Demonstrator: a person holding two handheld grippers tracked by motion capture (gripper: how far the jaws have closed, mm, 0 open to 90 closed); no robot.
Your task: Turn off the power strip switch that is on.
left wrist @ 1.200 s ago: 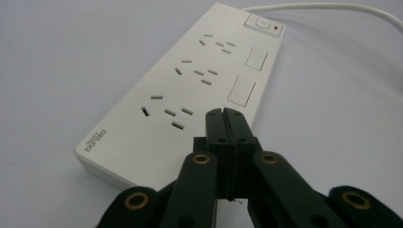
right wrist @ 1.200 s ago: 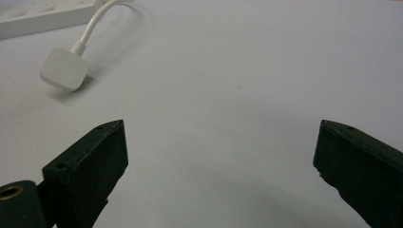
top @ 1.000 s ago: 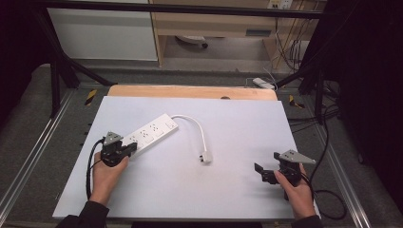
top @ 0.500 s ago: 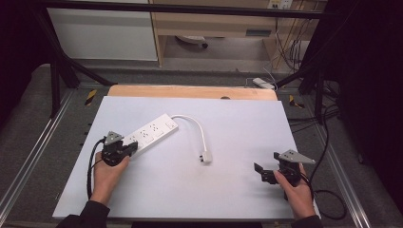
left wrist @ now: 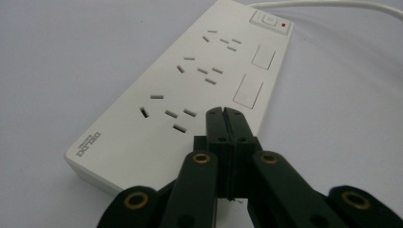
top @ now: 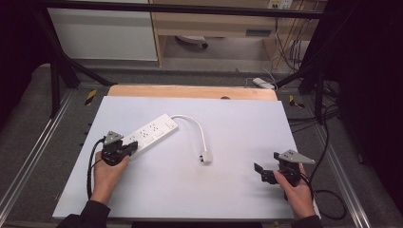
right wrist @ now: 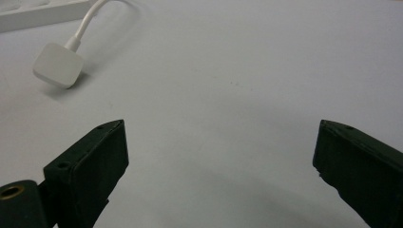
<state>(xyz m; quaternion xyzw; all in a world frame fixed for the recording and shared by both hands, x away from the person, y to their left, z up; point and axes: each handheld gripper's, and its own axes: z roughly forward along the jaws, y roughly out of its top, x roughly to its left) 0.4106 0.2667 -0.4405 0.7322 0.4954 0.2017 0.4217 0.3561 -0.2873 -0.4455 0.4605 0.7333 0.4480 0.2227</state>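
A white power strip [top: 151, 133] is seen lying diagonally at left of centre on the pale table [top: 237, 118], its cord [top: 195, 124] curling to a plug [top: 206, 156] mid-frame. The left gripper [top: 132, 148], jaws pressed together on nothing, is held over the strip's near end. At lower right, the right gripper [top: 259, 168] is held with jaws spread wide.
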